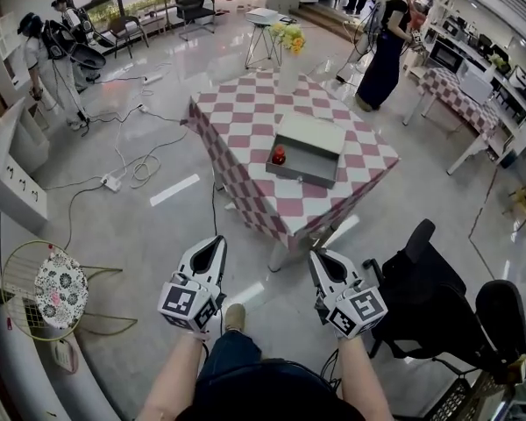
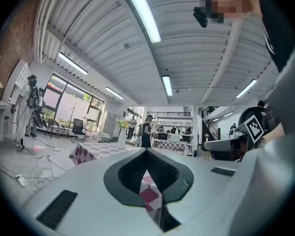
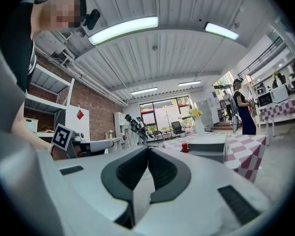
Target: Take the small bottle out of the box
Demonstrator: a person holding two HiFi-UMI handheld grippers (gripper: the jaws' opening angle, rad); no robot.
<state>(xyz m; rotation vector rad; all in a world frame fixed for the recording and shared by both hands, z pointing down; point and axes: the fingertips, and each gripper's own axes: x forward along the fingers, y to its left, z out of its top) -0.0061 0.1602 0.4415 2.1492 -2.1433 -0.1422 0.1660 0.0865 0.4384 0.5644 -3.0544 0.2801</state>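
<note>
The small bottle [image 1: 279, 155] is only a little red shape in your head view. You cannot tell there whether it stands inside the box [image 1: 309, 147] or just against its near left edge. In the right gripper view it is a red speck at the left end of the grey box, whose inside is hidden from that low angle. The left gripper view shows only a strip of the checked table [image 1: 237, 121] beside and between its fingers [image 2: 132, 173], and you cannot make out the bottle there.

Your left gripper [image 1: 216, 244] has its fingers pressed together at the tips, with nothing between them. Your right gripper [image 1: 318, 257] is closed the same way and holds nothing. The bottle sits on the table ahead of both pairs of fingers, roughly between their two lines and well apart from either.
</note>
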